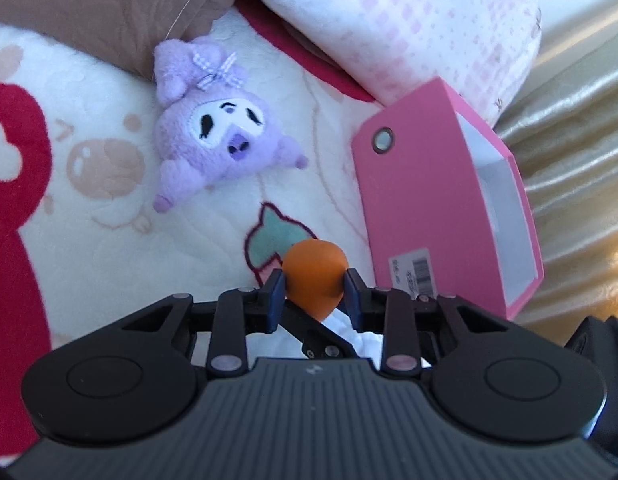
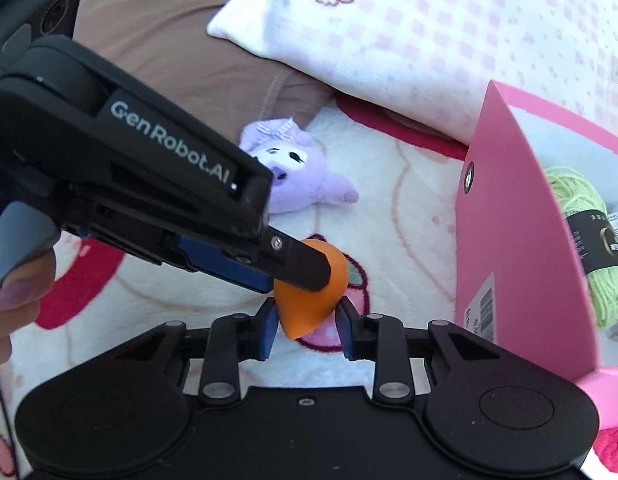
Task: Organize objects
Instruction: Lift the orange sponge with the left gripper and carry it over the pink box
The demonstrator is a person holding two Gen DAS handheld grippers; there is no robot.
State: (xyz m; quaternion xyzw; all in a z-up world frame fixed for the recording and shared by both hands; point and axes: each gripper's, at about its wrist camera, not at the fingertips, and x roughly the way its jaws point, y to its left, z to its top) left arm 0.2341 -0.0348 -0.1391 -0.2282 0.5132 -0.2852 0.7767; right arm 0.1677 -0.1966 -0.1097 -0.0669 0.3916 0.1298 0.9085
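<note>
A: Where is the orange sponge point(image 1: 315, 276)?

B: Clamped in the left hand-held gripper point(image 1: 313, 286), above the bed blanket point(image 1: 89, 240). It looks like a handover: the right hand-held gripper point(image 2: 305, 322) stands apart around its tip.

A: What differs between views?

B: Only the right view shows green yarn point(image 2: 585, 220) inside the pink box point(image 2: 521, 240). A purple plush point(image 1: 213, 132) lies nearby.

Plush toy point(image 1: 221, 128) left of box point(image 1: 429, 200), both on blanket point(image 1: 89, 240)
</note>
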